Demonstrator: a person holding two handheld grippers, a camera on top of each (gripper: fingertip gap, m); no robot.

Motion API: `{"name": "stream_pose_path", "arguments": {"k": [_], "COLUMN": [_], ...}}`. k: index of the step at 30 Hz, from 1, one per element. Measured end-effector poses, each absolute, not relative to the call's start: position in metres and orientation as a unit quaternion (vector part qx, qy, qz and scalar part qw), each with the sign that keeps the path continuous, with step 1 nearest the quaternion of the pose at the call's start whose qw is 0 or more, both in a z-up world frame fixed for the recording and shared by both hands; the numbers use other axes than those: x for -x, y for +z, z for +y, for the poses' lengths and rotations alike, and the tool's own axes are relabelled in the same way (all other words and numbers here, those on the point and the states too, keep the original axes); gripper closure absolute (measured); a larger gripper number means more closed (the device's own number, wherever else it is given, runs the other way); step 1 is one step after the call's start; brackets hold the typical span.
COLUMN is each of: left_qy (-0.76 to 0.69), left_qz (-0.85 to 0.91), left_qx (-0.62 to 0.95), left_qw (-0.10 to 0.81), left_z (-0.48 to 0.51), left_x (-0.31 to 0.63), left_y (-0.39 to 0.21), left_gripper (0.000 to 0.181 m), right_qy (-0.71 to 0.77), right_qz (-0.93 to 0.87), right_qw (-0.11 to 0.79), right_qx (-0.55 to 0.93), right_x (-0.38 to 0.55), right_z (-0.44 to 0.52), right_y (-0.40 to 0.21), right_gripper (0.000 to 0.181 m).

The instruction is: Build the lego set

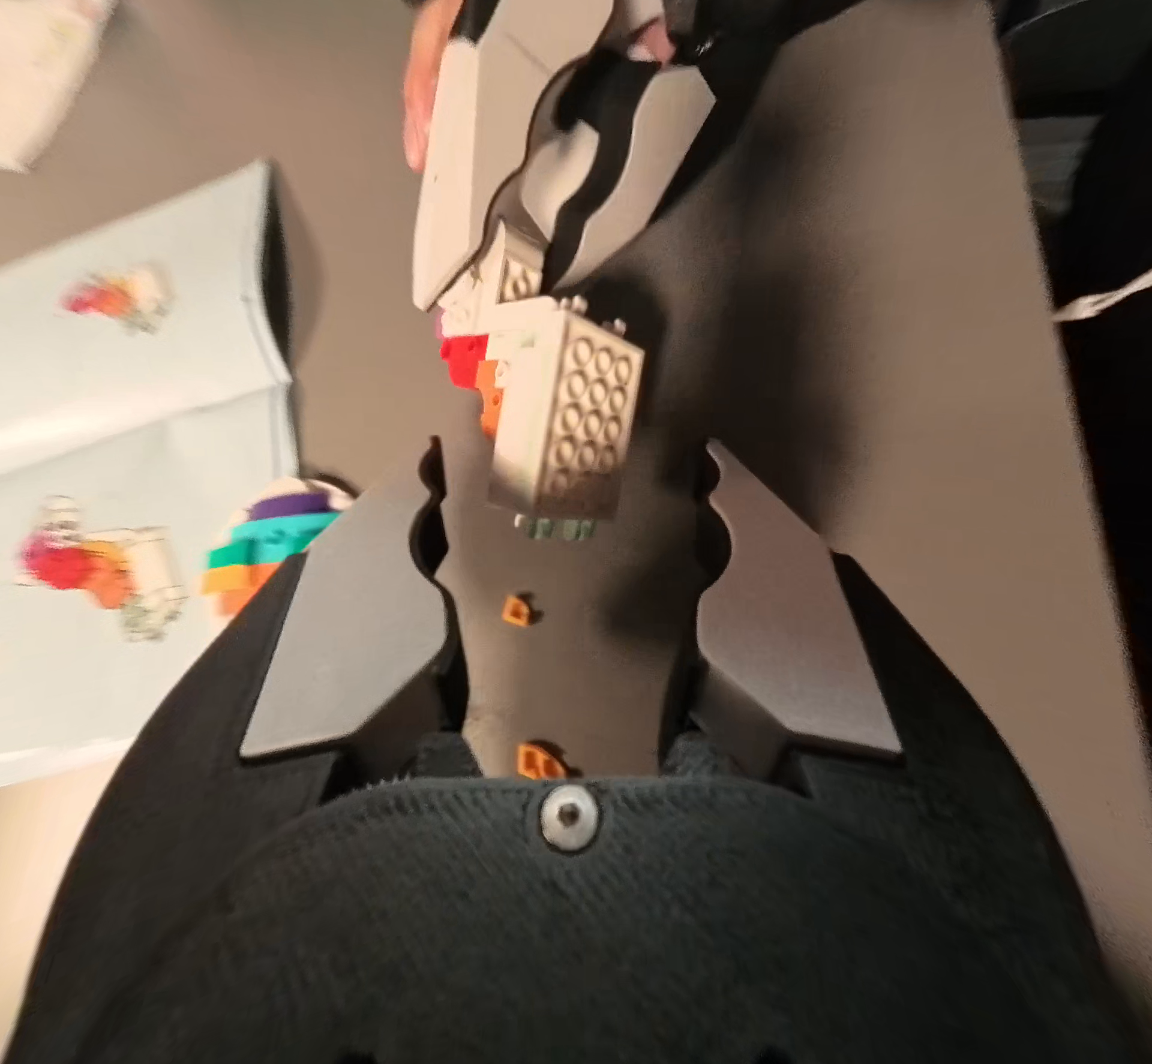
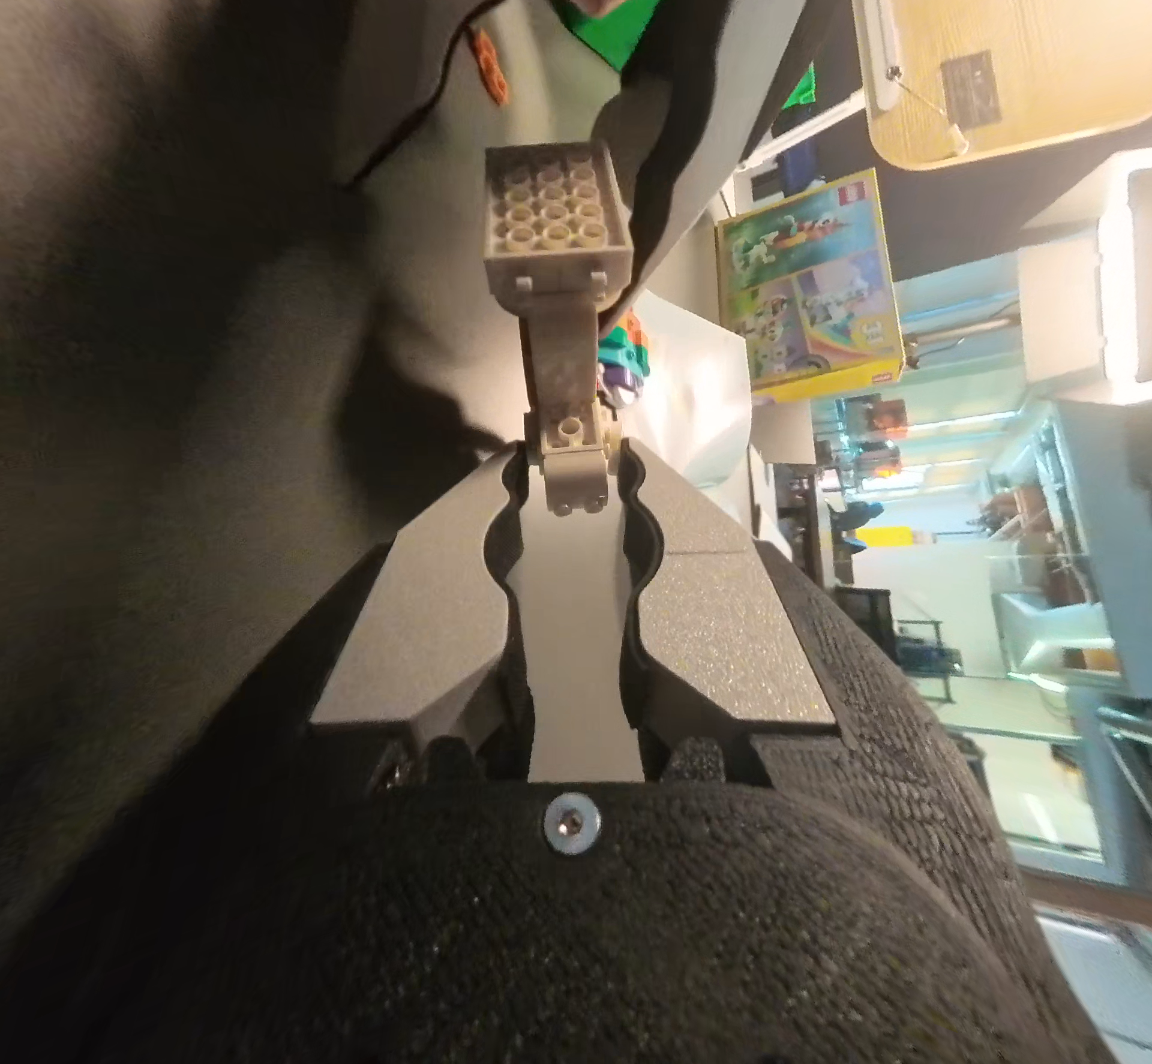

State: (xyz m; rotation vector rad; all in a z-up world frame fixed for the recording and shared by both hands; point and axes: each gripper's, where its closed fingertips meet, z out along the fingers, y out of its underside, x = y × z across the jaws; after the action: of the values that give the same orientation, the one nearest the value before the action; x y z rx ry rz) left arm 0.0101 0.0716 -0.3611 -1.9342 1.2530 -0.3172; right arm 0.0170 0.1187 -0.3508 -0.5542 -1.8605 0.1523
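Observation:
My right gripper (image 2: 570,456) is shut on the narrow end of a white lego model (image 2: 555,211) and holds it in the air above the table. The model's wide end shows its underside tubes. In the left wrist view the same model (image 1: 573,411) has red and orange bricks (image 1: 464,358) on its side, and the right gripper (image 1: 520,280) pinches its top end. My left gripper (image 1: 570,464) is open and empty just below the model, with its fingertips either side of the model's lower end and not touching it.
Two small orange pieces (image 1: 517,609) (image 1: 541,761) lie on the grey table between my left fingers. A teal, purple and orange sub-build (image 1: 274,535) sits beside the open instruction booklet (image 1: 124,411) on the left. A lego box (image 2: 810,286) stands farther off. The tips of one gripper are about 6 cm away from the tips of the other.

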Motion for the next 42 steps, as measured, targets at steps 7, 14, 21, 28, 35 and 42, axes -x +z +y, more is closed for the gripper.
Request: {"name": "stream_pose_path", "arguments": {"k": [7, 14, 21, 28, 35, 42], "left_qy": [0.095, 0.156, 0.107, 0.063, 0.011, 0.002], "left_qz": [0.546, 0.560, 0.572, 0.577, 0.572, 0.555], "left_qx": [0.682, 0.648, 0.639, 0.637, 0.644, 0.667], "left_qw": [0.477, 0.491, 0.503, 0.507, 0.508, 0.497], "left_z": [0.093, 0.098, 0.092, 0.087, 0.083, 0.084], "left_x": [-0.005, -0.005, -0.012, -0.017, -0.022, -0.024], "left_y": [-0.353, -0.349, -0.347, -0.349, -0.350, -0.351], "left_gripper": [0.116, 0.144, 0.144, 0.145, 0.145, 0.145], "right_qy": [0.073, 0.086, 0.125, 0.151, 0.190, 0.150], "right_qz": [-0.784, -0.778, -0.784, -0.790, -0.794, -0.802], "right_qw": [0.565, 0.571, 0.557, 0.544, 0.514, 0.513], "right_qx": [0.247, 0.250, 0.245, 0.239, 0.263, 0.267], "right_x": [-0.017, -0.020, -0.024, -0.027, -0.029, -0.029], "right_z": [0.120, 0.121, 0.113, 0.107, 0.103, 0.107], "right_y": [-0.350, -0.345, -0.345, -0.349, -0.353, -0.356], "right_gripper": [0.154, 0.154, 0.153, 0.154, 0.153, 0.153]}}
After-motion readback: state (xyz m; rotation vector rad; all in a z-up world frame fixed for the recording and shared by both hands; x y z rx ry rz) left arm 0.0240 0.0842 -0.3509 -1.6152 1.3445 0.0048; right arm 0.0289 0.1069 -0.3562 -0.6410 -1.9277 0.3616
